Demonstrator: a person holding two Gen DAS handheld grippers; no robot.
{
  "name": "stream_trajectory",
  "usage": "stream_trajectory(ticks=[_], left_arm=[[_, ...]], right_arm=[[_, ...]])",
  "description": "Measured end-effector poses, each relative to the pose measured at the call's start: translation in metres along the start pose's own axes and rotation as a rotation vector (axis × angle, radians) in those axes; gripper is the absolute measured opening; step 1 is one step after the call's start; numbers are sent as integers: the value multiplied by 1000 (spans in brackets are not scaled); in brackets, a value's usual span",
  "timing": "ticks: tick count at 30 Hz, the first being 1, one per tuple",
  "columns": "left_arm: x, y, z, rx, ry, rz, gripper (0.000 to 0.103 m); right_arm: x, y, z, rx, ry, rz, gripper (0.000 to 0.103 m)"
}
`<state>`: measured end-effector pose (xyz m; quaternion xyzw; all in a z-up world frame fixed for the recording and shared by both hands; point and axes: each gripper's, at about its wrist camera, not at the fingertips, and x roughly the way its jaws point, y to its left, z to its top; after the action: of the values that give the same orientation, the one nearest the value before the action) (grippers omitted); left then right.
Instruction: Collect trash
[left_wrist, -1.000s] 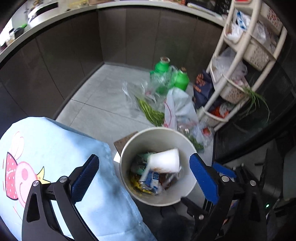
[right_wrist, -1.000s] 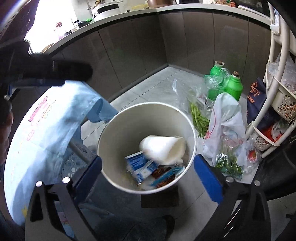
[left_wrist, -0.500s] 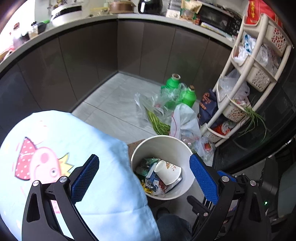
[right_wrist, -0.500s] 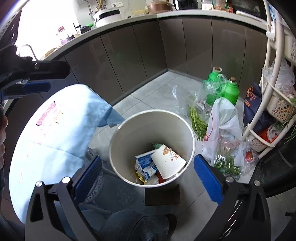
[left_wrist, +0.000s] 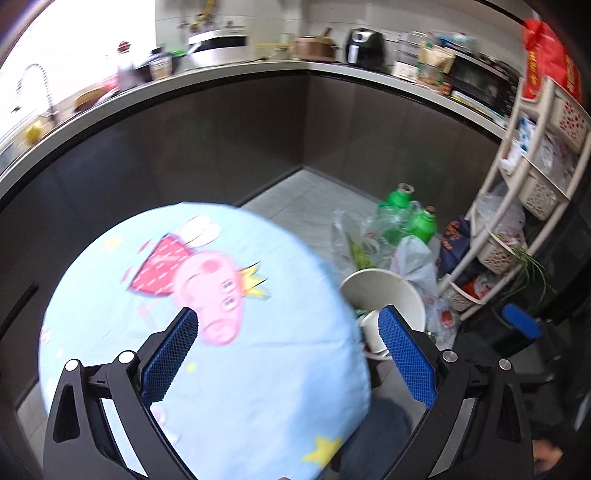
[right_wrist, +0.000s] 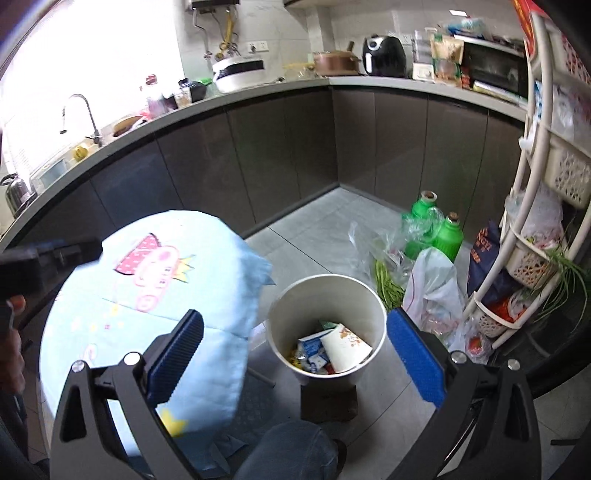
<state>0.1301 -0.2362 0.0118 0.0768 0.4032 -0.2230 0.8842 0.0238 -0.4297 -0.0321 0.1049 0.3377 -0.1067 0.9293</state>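
Observation:
A white bin (right_wrist: 327, 295) stands on the grey floor beside a round table with a light blue cartoon cloth (right_wrist: 155, 295). Inside the bin lie a white paper cup (right_wrist: 345, 347), a blue and white wrapper (right_wrist: 310, 347) and other scraps. My right gripper (right_wrist: 295, 358) hangs open high above the bin, with nothing between its blue pads. My left gripper (left_wrist: 291, 354) is open over the cloth (left_wrist: 221, 314), empty too. In the left wrist view the bin (left_wrist: 384, 291) peeks out past the table edge, with the cup (left_wrist: 373, 332) partly hidden by a finger.
Green bottles (right_wrist: 436, 225), plastic bags (right_wrist: 432, 291) with green beans (right_wrist: 388, 284) lie on the floor by a white tiered rack (right_wrist: 532, 229). Dark cabinets under a crowded counter (right_wrist: 258, 88) curve round the back. A person's jeans-clad leg (right_wrist: 288, 450) is below.
Both grippers have risen and pulled back from the bin, so it looks smaller. The left one has swung left over the tablecloth. The cup has settled in the bin.

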Motion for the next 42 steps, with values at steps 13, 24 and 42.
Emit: stream_trajectory(ticks=[13,24,42], left_arm=[[-51,76,-74,-99,30,163,94],[-62,101,-102,-141,48,205,94],[-59,107,-103,-152,61,228,94]], right_arm=[[-42,108,-8,-15,65,-93,100],[-40,152,-25,-127,91,-106,100],[-35,150,-24,-129,103,-109,100]])
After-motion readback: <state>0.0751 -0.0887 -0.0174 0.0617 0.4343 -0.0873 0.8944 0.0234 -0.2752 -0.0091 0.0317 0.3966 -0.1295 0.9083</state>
